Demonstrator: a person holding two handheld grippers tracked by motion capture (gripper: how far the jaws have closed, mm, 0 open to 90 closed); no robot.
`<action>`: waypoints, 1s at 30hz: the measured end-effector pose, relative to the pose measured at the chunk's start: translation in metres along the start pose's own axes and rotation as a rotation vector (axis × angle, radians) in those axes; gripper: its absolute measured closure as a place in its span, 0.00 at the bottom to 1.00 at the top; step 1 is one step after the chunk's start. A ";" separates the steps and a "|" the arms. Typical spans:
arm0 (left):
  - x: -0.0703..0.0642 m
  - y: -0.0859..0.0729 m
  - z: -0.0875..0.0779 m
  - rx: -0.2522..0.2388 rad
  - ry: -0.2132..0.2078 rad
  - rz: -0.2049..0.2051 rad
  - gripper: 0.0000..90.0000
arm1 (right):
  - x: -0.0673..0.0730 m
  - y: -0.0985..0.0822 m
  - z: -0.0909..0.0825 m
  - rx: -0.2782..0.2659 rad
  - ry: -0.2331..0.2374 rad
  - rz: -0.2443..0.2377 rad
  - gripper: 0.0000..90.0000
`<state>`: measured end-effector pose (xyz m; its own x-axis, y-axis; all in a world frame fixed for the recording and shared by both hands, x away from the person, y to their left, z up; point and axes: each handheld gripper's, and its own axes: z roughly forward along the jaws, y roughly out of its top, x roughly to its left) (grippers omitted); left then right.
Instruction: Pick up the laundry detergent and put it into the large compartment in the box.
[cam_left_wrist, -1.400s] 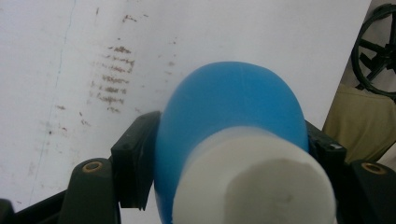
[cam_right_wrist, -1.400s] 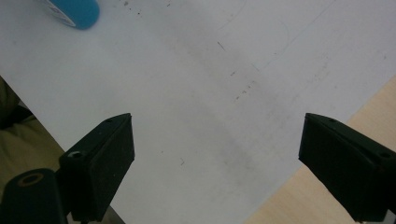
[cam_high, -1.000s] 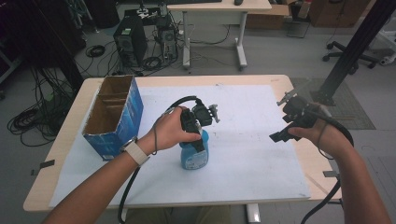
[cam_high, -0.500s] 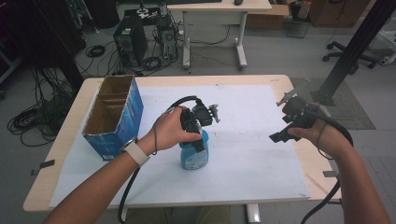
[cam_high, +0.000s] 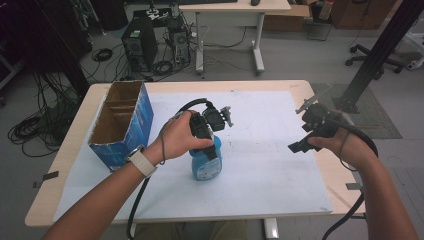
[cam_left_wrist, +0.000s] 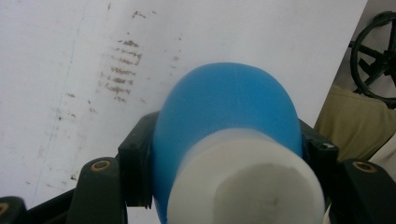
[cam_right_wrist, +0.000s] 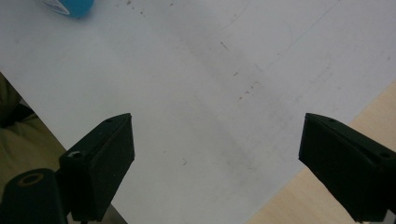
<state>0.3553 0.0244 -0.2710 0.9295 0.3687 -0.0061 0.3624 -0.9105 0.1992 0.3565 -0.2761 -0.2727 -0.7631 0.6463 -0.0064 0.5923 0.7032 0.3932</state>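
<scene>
A blue bottle (cam_high: 206, 165) with a white cap (cam_left_wrist: 245, 182) stands upright on the white sheet (cam_high: 270, 165) near the table's middle. My left gripper (cam_high: 207, 142) points down over it and is shut on its upper part; both black pads (cam_left_wrist: 135, 170) press the blue shoulder below the cap. My right gripper (cam_high: 301, 145) hangs above the right side of the sheet, open, with nothing between its jaws. In the right gripper view the right gripper (cam_right_wrist: 215, 163) looks down on bare sheet, and the bottle's base (cam_right_wrist: 70, 7) shows at the top left.
An open blue cardboard box (cam_high: 122, 125) with dividers stands at the table's left side. The wooden table edge (cam_right_wrist: 322, 200) lies just right of the right gripper. Cables, a computer tower (cam_high: 140, 47) and another desk stand on the floor behind.
</scene>
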 end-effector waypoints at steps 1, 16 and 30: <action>0.000 0.000 -0.001 -0.001 0.000 0.000 0.41 | 0.000 0.000 0.000 -0.002 0.001 0.001 0.12; 0.001 -0.006 -0.020 -0.003 0.012 -0.051 0.41 | 0.003 0.002 -0.002 -0.004 -0.001 -0.007 0.12; 0.001 -0.011 -0.034 0.001 0.023 -0.095 0.41 | 0.006 0.004 -0.002 -0.002 0.001 -0.013 0.12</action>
<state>0.3501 0.0408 -0.2396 0.8891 0.4576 -0.0026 0.4490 -0.8713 0.1981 0.3544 -0.2698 -0.2693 -0.7712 0.6366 -0.0105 0.5817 0.7112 0.3948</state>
